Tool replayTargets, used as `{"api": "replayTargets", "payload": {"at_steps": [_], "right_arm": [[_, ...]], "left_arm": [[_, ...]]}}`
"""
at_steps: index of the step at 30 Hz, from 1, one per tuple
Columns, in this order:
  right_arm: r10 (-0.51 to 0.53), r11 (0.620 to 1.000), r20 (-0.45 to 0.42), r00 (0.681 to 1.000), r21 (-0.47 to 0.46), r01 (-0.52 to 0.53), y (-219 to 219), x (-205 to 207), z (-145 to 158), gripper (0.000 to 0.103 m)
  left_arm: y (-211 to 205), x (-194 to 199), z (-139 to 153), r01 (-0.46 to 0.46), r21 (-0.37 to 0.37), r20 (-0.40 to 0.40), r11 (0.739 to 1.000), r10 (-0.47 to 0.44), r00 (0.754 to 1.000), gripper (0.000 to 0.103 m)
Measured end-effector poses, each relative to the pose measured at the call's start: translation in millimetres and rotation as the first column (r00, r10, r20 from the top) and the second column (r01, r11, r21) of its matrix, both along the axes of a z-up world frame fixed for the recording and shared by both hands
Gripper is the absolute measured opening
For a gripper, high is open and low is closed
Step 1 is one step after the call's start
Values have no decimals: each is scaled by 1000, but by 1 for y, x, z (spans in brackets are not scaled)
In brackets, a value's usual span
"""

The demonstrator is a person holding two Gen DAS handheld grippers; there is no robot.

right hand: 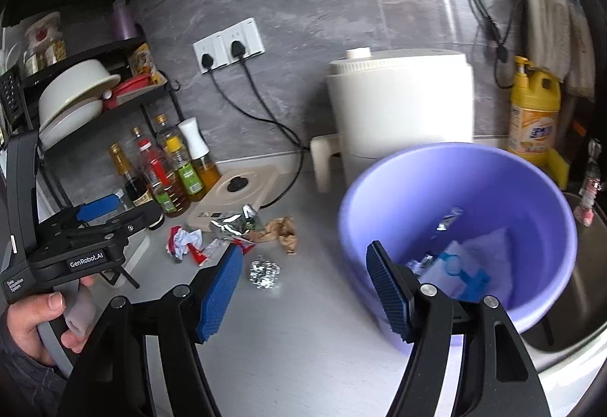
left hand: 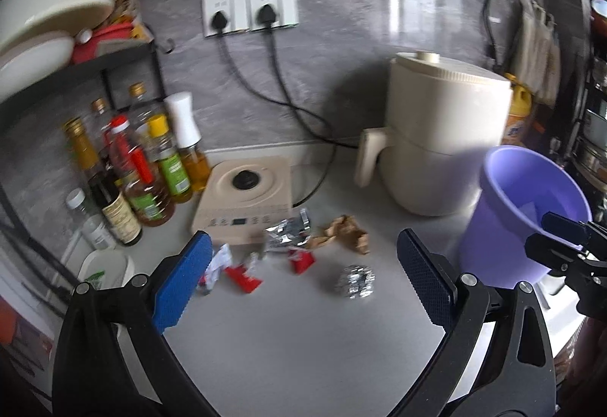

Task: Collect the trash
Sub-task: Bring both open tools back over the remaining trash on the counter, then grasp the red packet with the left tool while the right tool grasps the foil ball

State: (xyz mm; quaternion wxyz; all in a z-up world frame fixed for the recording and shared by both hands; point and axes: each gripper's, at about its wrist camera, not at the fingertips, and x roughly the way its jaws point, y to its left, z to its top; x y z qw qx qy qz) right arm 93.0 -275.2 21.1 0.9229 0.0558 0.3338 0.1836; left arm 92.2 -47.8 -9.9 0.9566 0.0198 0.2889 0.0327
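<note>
Grey marbled wall tiles are backing a pale bench (left hand: 303,333) where a crumpled silver foil ball (left hand: 356,281), torn red-and-white wrappers (left hand: 242,271) and scrunched brown paper (left hand: 347,233) are lying near a lilac plastic bucket (right hand: 455,189). Left tongs (left hand: 307,280) are standing apart, gripping nothing; right tongs (right hand: 303,288) are likewise gaping, unladen.

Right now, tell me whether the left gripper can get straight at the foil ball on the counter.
Probably yes. The left gripper stands open and empty, and the foil ball lies alone on the bare counter just ahead of its fingers. The purple bucket sits off to the side.
</note>
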Motion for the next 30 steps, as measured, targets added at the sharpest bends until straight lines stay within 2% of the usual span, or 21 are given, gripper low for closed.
{"api": "replayTargets", "payload": {"at_steps": [4, 9, 21, 30], "right_arm": [[27, 1000, -9, 1000, -6, -27, 17, 5, -5, 67], [62, 998, -41, 997, -20, -63, 43, 14, -16, 67], [94, 991, -132, 987, -78, -105, 86, 36, -49, 66], [74, 979, -217, 973, -169, -112, 110, 59, -80, 63]], "left_arm": [[18, 1, -4, -28, -10, -10, 1000, 28, 1000, 97], [42, 5, -13, -45, -58, -20, 997, 44, 999, 95], [84, 35, -66, -71, -146, -152, 987, 48, 987, 55], [100, 65, -109, -73, -216, -210, 974, 27, 977, 53]]}}
